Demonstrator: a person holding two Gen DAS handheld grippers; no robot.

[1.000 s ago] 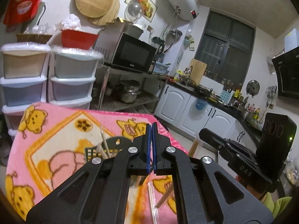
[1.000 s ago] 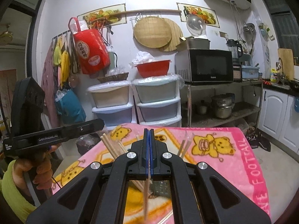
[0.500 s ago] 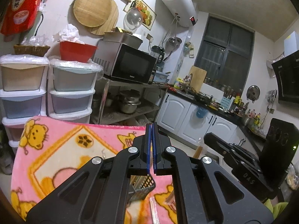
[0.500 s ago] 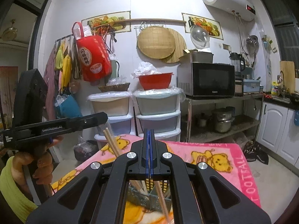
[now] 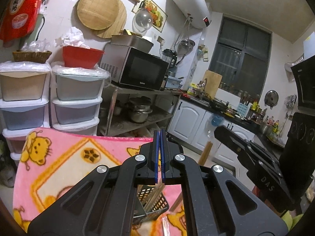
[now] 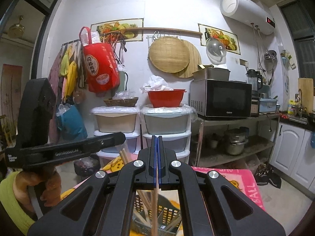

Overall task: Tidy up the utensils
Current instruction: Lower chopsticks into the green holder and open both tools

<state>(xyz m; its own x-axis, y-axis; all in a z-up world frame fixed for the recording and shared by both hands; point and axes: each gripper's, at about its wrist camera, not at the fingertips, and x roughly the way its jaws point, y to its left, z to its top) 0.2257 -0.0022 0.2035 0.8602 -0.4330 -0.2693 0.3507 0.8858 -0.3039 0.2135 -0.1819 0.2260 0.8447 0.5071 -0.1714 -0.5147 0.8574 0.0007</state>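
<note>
A dark mesh utensil basket [image 6: 167, 212] with several wooden chopsticks in it stands on the pink cartoon blanket [image 5: 65, 163]; it also shows in the left wrist view [image 5: 155, 200]. My right gripper [image 6: 157, 158] is shut on a wooden chopstick [image 6: 155, 206] that hangs down into the basket. My left gripper [image 5: 159, 153] is shut with nothing visible between its pads, raised above the basket. The right gripper's body [image 5: 256, 165] shows at the right of the left wrist view, the left gripper's body [image 6: 59, 149] at the left of the right wrist view.
Stacked plastic drawers [image 6: 163, 129] and a metal rack with a microwave [image 6: 220, 98] stand behind the table. White kitchen cabinets [image 5: 196, 125] are to the right. A clear utensil [image 5: 165, 226] lies on the blanket by the basket.
Both grippers have lifted and tilted up, so the basket has slid to the bottom of both views. The right gripper's chopstick now points into the basket.
</note>
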